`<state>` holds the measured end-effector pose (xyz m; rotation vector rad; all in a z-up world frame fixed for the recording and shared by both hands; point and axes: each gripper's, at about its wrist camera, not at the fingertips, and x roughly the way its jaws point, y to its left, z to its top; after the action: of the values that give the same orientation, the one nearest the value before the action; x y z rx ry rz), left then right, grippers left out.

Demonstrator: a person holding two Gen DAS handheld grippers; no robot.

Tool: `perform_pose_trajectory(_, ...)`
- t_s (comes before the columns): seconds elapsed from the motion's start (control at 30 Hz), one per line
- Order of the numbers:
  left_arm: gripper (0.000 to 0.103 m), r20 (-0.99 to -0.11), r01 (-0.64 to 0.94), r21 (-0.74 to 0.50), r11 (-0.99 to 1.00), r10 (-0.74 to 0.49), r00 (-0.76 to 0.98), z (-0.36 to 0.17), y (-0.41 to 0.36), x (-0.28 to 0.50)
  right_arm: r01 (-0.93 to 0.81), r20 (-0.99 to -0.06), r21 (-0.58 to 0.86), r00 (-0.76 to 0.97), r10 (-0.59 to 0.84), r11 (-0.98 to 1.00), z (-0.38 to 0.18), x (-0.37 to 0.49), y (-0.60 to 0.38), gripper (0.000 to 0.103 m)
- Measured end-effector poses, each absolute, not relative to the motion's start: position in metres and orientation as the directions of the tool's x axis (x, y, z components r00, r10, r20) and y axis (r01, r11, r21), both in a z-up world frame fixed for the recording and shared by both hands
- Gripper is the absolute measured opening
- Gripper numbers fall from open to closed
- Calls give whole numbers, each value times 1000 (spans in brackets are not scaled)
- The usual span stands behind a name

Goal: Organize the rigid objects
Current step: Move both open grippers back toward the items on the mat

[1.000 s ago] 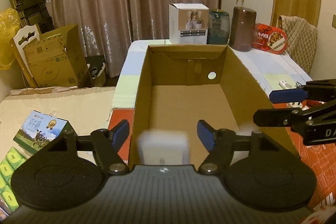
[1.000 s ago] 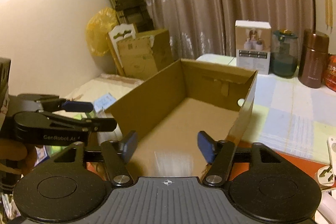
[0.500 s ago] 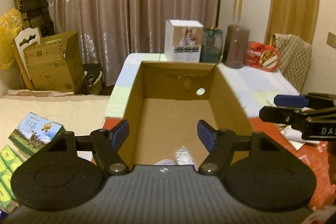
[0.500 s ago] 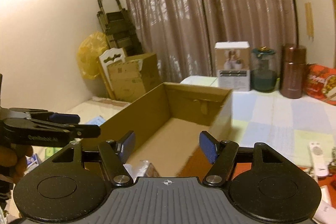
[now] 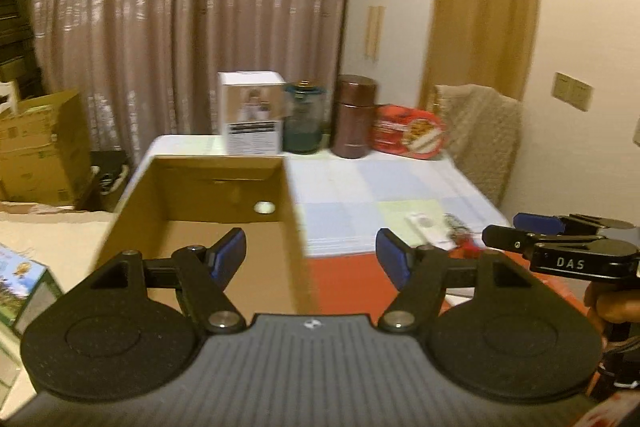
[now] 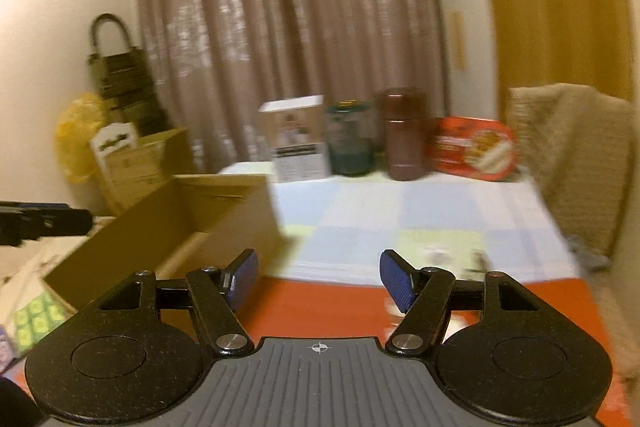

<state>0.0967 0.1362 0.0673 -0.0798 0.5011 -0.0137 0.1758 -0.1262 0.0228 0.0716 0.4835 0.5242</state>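
Cardboard box [image 5: 208,227] fills the left half of the left wrist view, open-topped, standing at the near left part of the table [image 5: 384,195]; the part of its floor that shows looks bare. The left gripper [image 5: 311,254] hangs above the box's right wall with its jaws wide and nothing between them. To the right the right gripper [image 5: 520,231] reaches in from the edge, seen side-on. Beyond it a small white device [image 5: 424,225] lies on the checked cloth near the table's right edge, with a blurred dark-and-red object just beside it.

From the right wrist view, the right gripper [image 6: 319,279] is also spread wide and empty, aimed over the red mat [image 6: 320,301] at the table's near edge. The white device [image 6: 436,251] shows as a blur ahead and slightly right; the box [image 6: 176,223] sits to the left. Jars and a white carton stand along the far edge, well apart.

The next pick is probably that white device. To do it well, slow the swing, centre the jaws across its narrow width, come down level with the cloth, and close only once both pads flank it.
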Motion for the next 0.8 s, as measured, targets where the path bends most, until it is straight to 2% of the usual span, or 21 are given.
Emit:
perform_pose_trajectory(0.2,68,-498,67,-111,992,-114,859,54,90,108,-327,-482,142,802,354,934,-1,167,-207,64)
perform_pose_trajectory(0.4,69,-547,115,-115,987,-159,822,24,49,123,-243,-529,128,803,273,962,-26,163,-264,64)
perform_pose_trajectory(0.8,72,-624,169,-79,982,-181,761,-29,4,159,-289,-596,144,738,316,946,-52,188,-280,64)
